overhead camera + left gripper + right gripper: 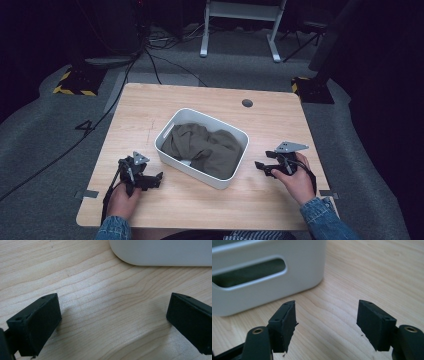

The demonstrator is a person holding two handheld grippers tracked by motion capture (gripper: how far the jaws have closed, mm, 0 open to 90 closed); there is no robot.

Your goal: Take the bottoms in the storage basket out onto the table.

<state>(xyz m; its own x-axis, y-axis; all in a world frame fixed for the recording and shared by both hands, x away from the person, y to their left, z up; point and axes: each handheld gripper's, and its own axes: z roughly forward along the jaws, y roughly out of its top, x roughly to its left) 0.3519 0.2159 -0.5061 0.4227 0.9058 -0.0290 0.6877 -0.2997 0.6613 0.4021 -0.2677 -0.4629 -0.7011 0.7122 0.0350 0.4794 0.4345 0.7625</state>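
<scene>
**Bin of cloth at table centre, a spread gripper on each side**

A white bin (202, 172) sits near the middle of the wooden table (150, 105), turned at a slant to the table's edges. It has rounded corners and a slot handle cut into each short end. Inside it lies a crumpled olive-brown cloth (205, 147), which covers most of the bin's floor and rises toward the rim at the bin's far right corner; a small patch of white floor shows near the front wall.

Left of the bin, the left gripper (159, 176) rests low over the table, its tips pointing at the bin's near-left wall, near it but apart. In the left gripper view its jaws stand wide apart with bare wood between them, and the bin's rounded lower edge (160, 252) lies just ahead. The person's left hand (122, 197) holds it from behind.

Right of the bin, the right gripper (260, 165) points at the bin's right end, also near but not touching. In the right gripper view its jaws are spread, nothing between them, and the bin (312, 267) stands ahead to the left with its handle slot showing dark cloth behind. The right hand (296, 182) grips it, with a denim cuff (320, 212) at the wrist.

Beyond the bin, a small dark round hole (247, 103) is set in the table near its far edge.
</scene>
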